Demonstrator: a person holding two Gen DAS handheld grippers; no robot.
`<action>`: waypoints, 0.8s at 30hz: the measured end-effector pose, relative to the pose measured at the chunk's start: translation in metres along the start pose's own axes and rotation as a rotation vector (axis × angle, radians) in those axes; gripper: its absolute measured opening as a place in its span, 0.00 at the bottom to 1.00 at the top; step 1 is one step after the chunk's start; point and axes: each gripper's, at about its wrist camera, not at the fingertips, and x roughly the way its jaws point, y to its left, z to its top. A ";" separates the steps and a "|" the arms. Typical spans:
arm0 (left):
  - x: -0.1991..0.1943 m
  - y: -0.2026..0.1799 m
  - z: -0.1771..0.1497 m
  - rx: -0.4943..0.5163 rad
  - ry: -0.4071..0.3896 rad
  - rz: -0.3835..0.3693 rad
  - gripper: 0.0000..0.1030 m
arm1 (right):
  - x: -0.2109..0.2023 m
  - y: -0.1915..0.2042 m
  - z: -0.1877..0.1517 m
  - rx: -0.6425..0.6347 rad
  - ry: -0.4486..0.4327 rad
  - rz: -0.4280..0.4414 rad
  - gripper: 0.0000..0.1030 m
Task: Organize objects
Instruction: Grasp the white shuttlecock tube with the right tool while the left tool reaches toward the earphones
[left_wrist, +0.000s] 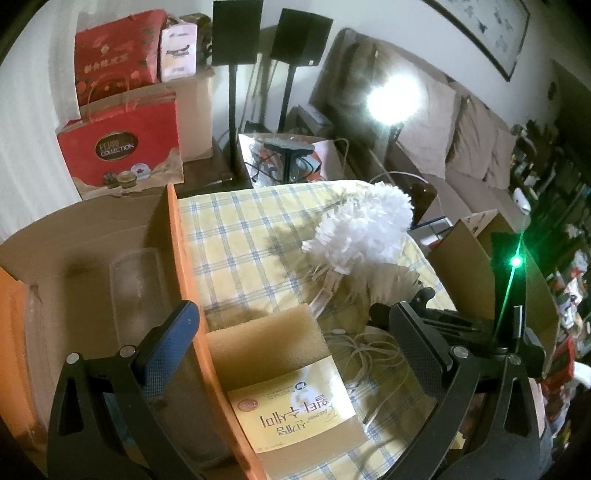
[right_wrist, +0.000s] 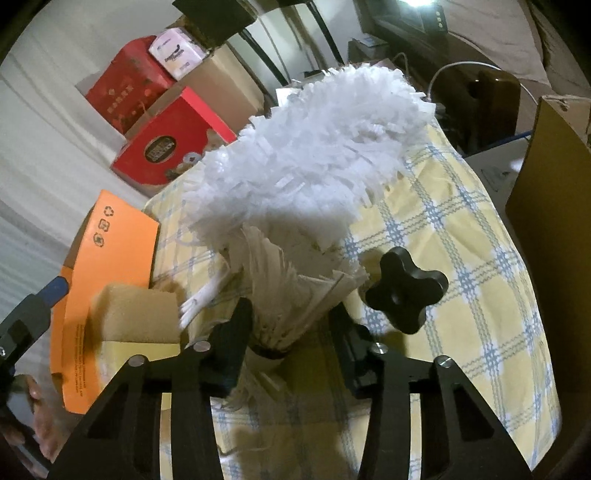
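White duster (right_wrist: 310, 147) lies on the checked cloth (right_wrist: 461, 258), its handle end between the right gripper (right_wrist: 291, 332) jaws, which close on it. Left gripper (left_wrist: 291, 332) jaws spread wide, straddling the orange box wall (left_wrist: 184, 258); sponge (left_wrist: 266, 332) just beside.

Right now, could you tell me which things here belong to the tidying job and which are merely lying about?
In the job: white duster, sponge pack, white cable, orange box, right gripper.
Lying about: red gift boxes, speakers, sofa cushions.
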 end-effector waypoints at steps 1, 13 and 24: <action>0.000 -0.001 0.000 0.001 0.001 -0.003 1.00 | -0.001 0.001 0.000 -0.008 -0.005 -0.004 0.41; -0.003 -0.044 -0.005 0.155 0.034 -0.035 0.95 | -0.060 0.005 -0.004 -0.064 -0.115 -0.073 0.40; 0.032 -0.100 -0.017 0.397 0.203 -0.027 0.69 | -0.107 -0.002 0.000 -0.052 -0.198 -0.079 0.40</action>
